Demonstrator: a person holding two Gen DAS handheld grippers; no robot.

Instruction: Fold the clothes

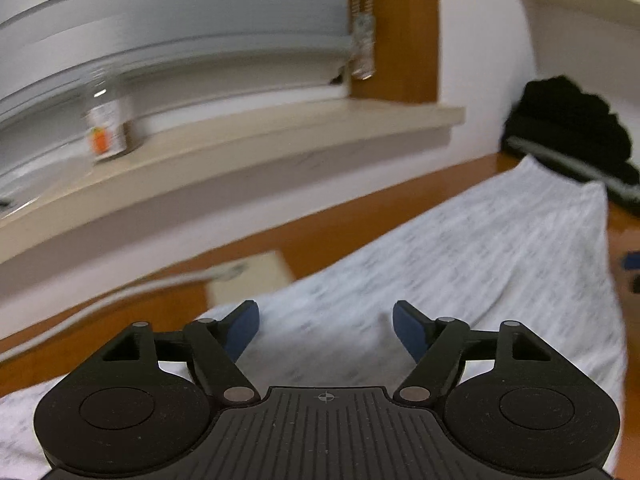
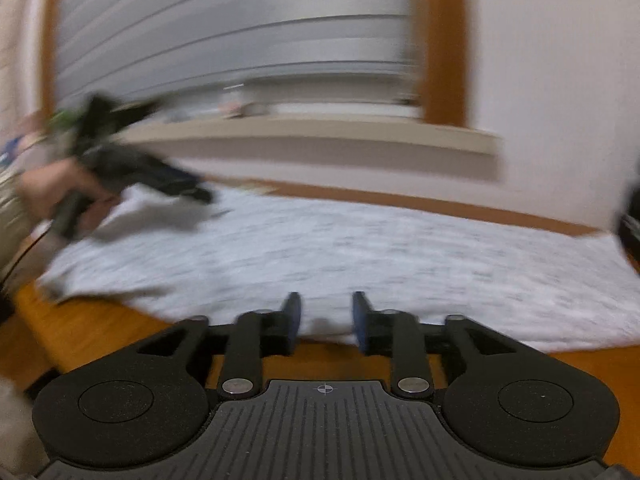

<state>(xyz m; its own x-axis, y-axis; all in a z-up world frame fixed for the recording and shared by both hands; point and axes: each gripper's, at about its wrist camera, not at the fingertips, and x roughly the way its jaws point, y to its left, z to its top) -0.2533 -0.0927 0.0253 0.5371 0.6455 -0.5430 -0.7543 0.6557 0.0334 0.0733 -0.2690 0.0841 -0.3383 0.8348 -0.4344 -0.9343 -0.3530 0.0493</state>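
A white-grey patterned garment [image 1: 440,260] lies spread flat on the wooden table [image 1: 340,232]. My left gripper [image 1: 326,320] hovers over the garment's left part, its blue pads wide apart with nothing between them. In the right wrist view the same garment [image 2: 360,256] stretches across the table [image 2: 100,332]. My right gripper [image 2: 326,308] is at the garment's near edge, jaws partly apart, and the pads do not press on the cloth. At the far left of that view a hand [image 2: 60,184] holds the blurred left gripper [image 2: 196,194] above the cloth.
A pile of black clothes [image 1: 572,128] sits at the table's far right corner. A beige box [image 1: 248,276] and a white cable [image 1: 120,296] lie by the wall. A jar [image 1: 106,128] stands on the window sill [image 1: 280,132] behind the table.
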